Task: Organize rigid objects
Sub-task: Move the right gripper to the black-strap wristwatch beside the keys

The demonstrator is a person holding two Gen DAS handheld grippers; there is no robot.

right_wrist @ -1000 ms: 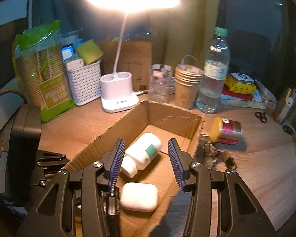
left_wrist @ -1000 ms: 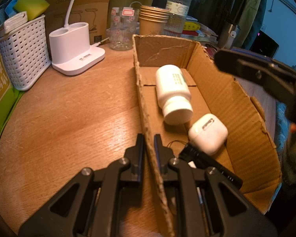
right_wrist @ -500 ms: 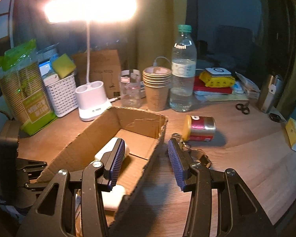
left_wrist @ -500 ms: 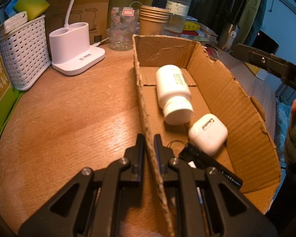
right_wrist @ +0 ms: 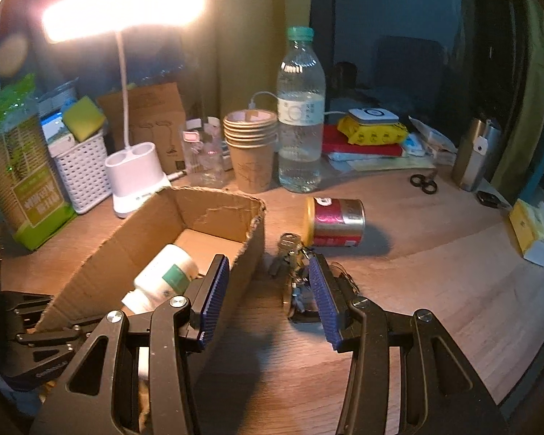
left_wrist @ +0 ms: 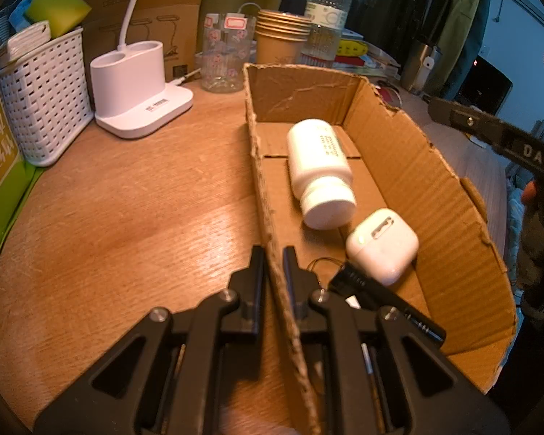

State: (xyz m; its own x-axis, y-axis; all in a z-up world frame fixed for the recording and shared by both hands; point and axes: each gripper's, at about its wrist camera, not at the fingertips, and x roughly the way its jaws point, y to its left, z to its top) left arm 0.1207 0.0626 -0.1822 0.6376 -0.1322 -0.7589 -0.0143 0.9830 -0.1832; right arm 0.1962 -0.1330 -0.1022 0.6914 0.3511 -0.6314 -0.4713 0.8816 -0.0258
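Observation:
An open cardboard box (left_wrist: 409, 166) (right_wrist: 214, 214) lies on the wooden table. Inside it lie a white pill bottle (left_wrist: 319, 170) (right_wrist: 167, 275), a white earbud case (left_wrist: 382, 241) and a black pen-like stick (left_wrist: 384, 302). My left gripper (left_wrist: 273, 264) is shut on the box's left wall, one finger on each side. My right gripper (right_wrist: 268, 286) stands open over the table just right of the box, nothing pressed between its blue pads. A bunch of keys (right_wrist: 295, 275) lies beside its right finger. A red tin with a yellow lid (right_wrist: 335, 222) lies on its side behind the keys.
At the back stand a white lamp base (left_wrist: 139, 83) (right_wrist: 136, 177), a white basket (left_wrist: 40, 90), a clear jar (left_wrist: 226, 54), stacked paper cups (right_wrist: 250, 148) and a water bottle (right_wrist: 301, 116). Scissors (right_wrist: 424, 181), a steel cup (right_wrist: 475, 152) and a yellow box (right_wrist: 531, 230) lie to the right.
My right gripper has swung from above the box's inside to the table beside it, so the keys and tin now lie ahead of it. The left gripper has kept its hold on the wall.

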